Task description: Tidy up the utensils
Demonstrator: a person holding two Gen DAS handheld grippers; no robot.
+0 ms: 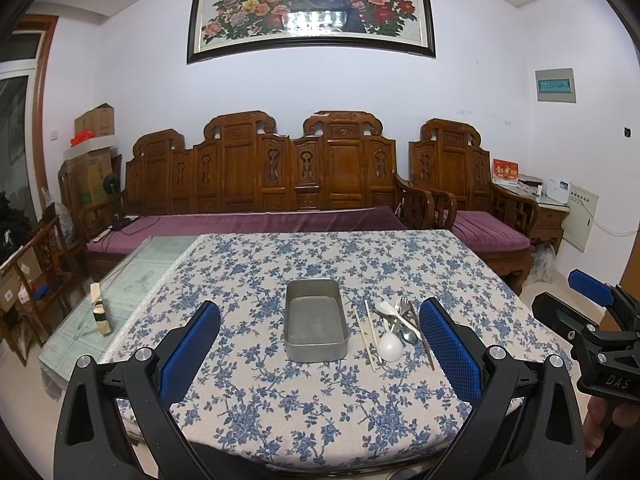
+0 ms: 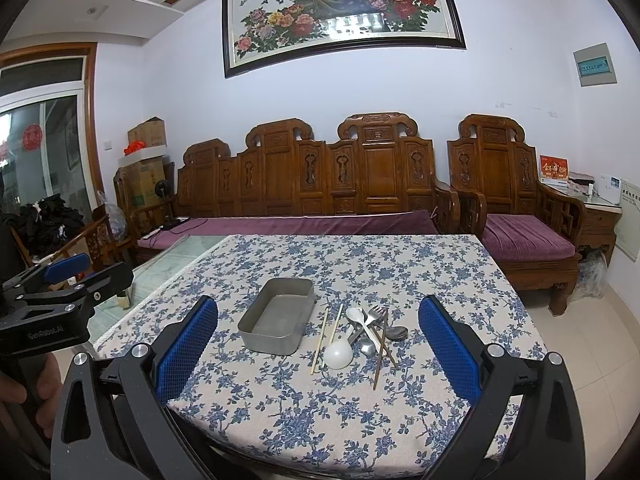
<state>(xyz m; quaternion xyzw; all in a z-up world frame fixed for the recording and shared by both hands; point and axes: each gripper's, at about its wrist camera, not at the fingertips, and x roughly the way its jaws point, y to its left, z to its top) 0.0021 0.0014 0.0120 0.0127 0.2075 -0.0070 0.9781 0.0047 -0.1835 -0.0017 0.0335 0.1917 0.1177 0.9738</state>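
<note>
A metal tray (image 1: pixel 316 322) sits bare on my floral tablecloth (image 1: pixel 280 400), with the utensils heaped just to its right: pale chopsticks (image 1: pixel 370 332), a white spoon (image 1: pixel 390 346), a fork (image 2: pixel 374 314), metal spoons (image 2: pixel 366 346) and dark chopsticks (image 2: pixel 380 344). I hold my left gripper (image 1: pixel 320 356) and right gripper (image 2: pixel 318 354) above the near edge, both spread wide, gripping nothing. A carved wooden bench (image 1: pixel 260 172) lines the wall behind.
</note>
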